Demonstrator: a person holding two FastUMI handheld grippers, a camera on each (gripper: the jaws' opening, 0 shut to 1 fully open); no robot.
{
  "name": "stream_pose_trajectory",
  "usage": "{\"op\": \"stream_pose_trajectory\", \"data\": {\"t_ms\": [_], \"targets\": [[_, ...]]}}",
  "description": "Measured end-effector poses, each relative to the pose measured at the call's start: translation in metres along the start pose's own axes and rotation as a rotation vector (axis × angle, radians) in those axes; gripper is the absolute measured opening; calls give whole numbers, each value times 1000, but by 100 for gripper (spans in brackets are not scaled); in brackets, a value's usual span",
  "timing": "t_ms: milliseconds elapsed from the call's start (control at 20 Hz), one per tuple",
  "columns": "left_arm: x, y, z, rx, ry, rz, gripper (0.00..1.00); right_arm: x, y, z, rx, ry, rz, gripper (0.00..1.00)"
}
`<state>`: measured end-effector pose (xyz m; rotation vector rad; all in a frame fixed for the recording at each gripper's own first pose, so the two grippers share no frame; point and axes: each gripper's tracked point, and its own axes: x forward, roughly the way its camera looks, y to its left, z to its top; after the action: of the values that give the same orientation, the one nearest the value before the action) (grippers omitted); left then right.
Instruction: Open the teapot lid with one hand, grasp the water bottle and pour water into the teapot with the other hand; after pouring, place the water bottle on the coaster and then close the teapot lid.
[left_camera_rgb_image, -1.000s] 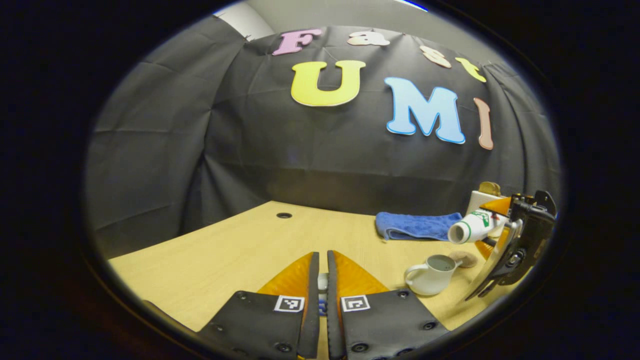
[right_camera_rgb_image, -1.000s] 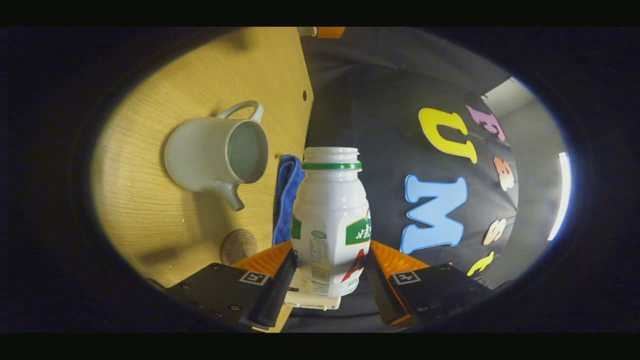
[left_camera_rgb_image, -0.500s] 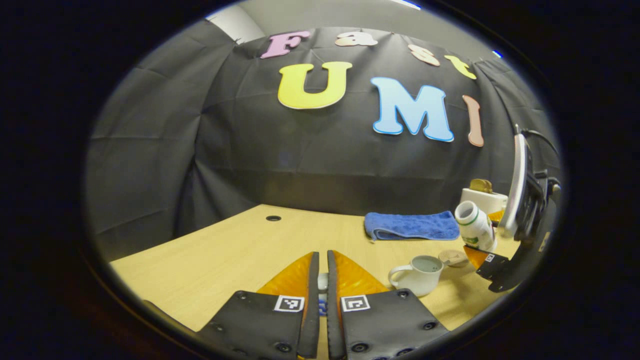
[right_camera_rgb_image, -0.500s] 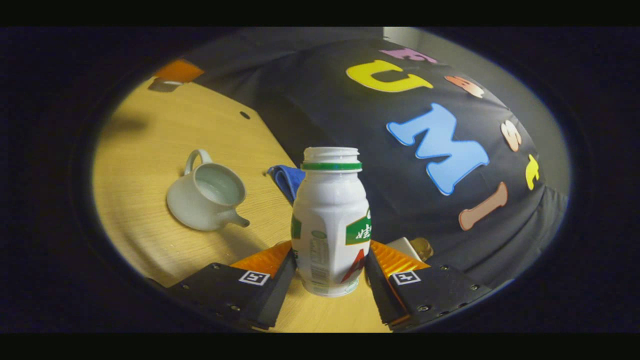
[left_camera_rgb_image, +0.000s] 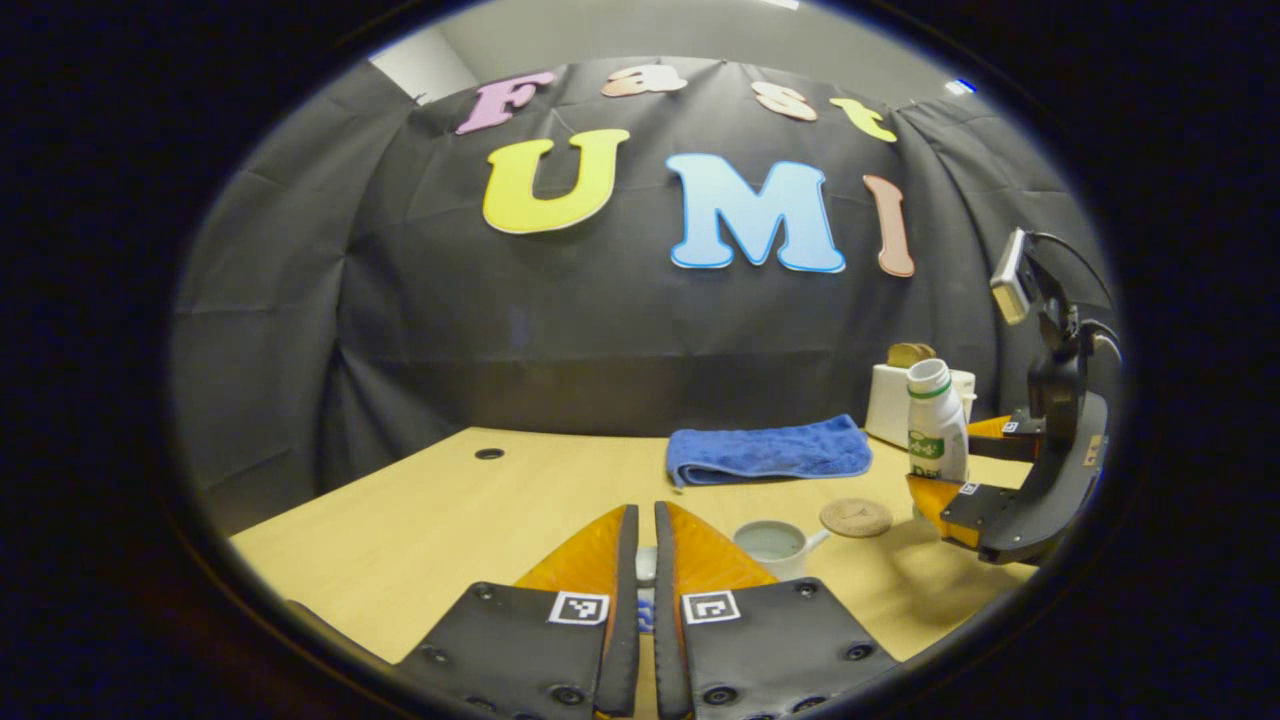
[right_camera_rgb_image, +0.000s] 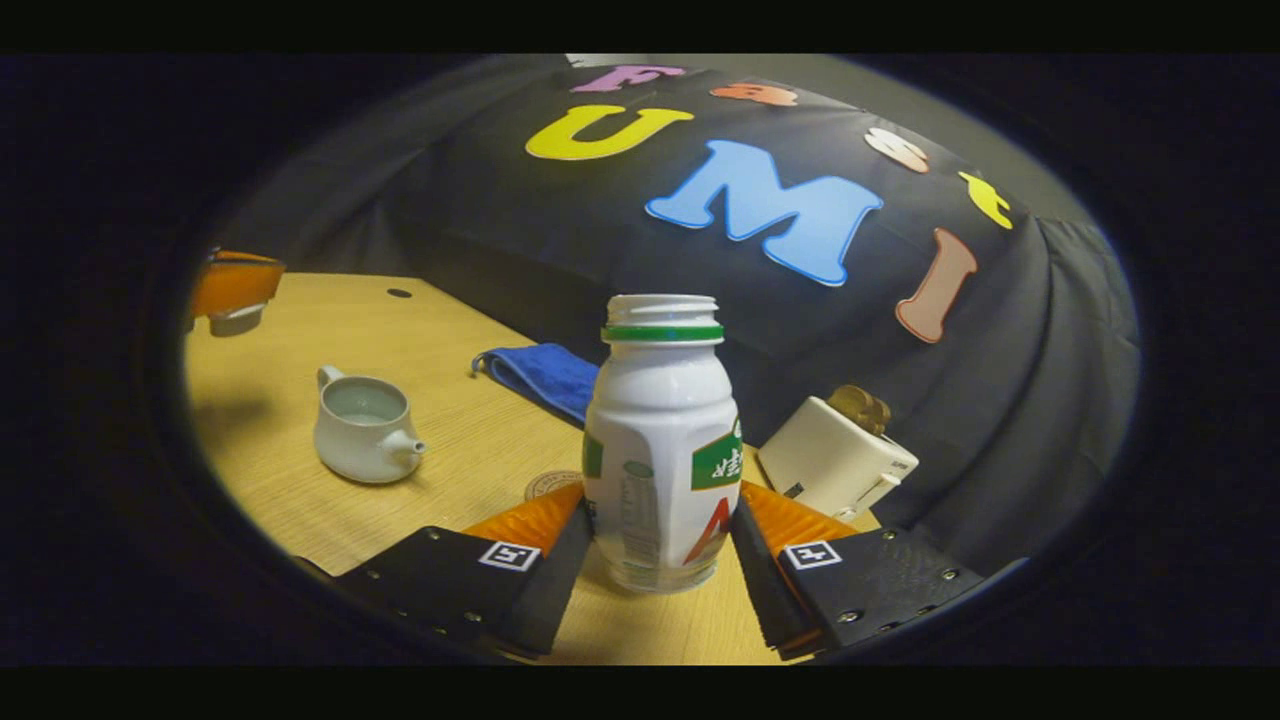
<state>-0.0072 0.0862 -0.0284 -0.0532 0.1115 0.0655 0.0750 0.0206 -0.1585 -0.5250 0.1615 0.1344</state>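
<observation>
Bottle upright in right hand-held gripper; teapot lid off.

Right hand-held gripper (right_camera_rgb_image: 660, 545) pinches the uncapped water bottle (right_camera_rgb_image: 660, 455) above the surface (right_camera_rgb_image: 300, 500), near the coaster (left_camera_rgb_image: 856, 517). Teapot (right_camera_rgb_image: 362, 428) stands open, water inside. Left hand-held gripper (left_camera_rgb_image: 639, 560) is pressed together on the small lid (right_camera_rgb_image: 236, 318).

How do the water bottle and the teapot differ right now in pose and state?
The water bottle is tall, narrow and upright, clamped between the right gripper's fingers; the teapot is squat and stands free on the table, with no gripper on it. The water bottle carries a green neck ring and a printed label; the teapot is plain, with a handle and spout. Both are whitish and open at the top.
</observation>
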Motion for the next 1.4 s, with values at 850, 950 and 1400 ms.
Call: {"op": "stream_pose_trajectory", "data": {"t_ms": [850,950,1400], "targets": [[76,-70,-15,77,31,-73,13,-18,-22,-9,176,-15,37,74],[79,-75,-17,79,35,-83,17,-19,-19,-10,177,-16,47,74],[84,-75,-33,56,68,-79,14,-16,-19,-15,180,-2,50,74]]}}
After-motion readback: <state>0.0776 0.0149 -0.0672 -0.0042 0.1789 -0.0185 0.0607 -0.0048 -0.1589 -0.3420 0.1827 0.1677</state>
